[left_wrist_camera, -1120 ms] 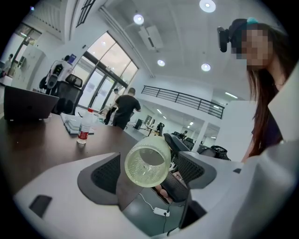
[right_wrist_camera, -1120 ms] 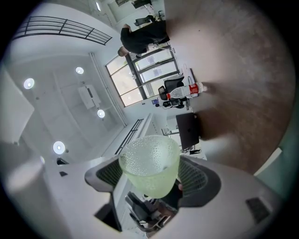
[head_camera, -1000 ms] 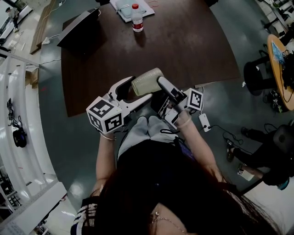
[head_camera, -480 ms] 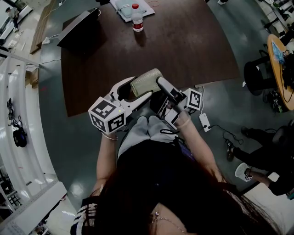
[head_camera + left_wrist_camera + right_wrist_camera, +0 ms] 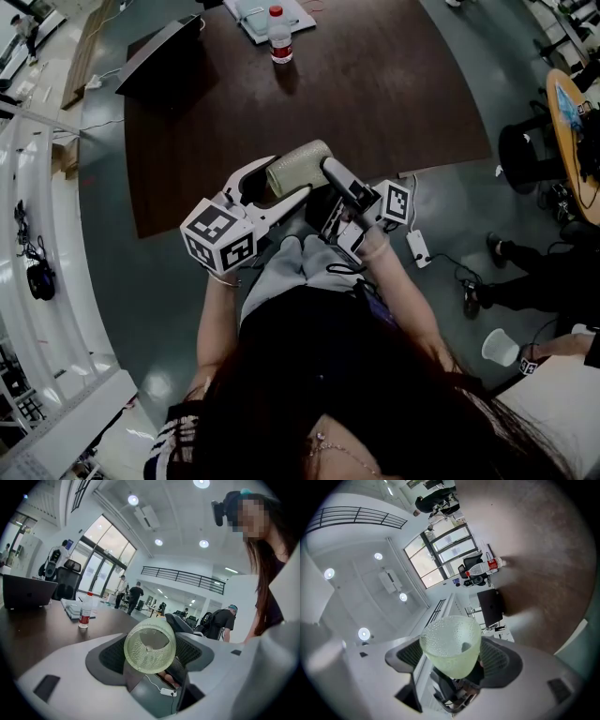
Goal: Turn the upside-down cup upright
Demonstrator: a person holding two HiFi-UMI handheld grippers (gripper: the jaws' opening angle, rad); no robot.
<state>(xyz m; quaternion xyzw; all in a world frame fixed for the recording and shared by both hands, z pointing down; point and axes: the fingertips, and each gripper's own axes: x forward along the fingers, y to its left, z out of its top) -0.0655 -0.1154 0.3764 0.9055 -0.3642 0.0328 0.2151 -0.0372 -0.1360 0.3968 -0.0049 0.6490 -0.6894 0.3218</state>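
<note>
A wide dark brown surface [image 5: 375, 84] stands on a grey floor [image 5: 112, 281]. At its far end are a dark laptop [image 5: 155, 56], a clear bottle [image 5: 279, 37] with a red cap, and what may be a notebook [image 5: 258, 14]. To the right, a round wooden table [image 5: 565, 141] stands beside a black seat [image 5: 525, 155]. Tall windows [image 5: 101, 569] brighten the white hall. Round ceiling lights [image 5: 201, 483] glow above a railed balcony [image 5: 183, 577].
</note>
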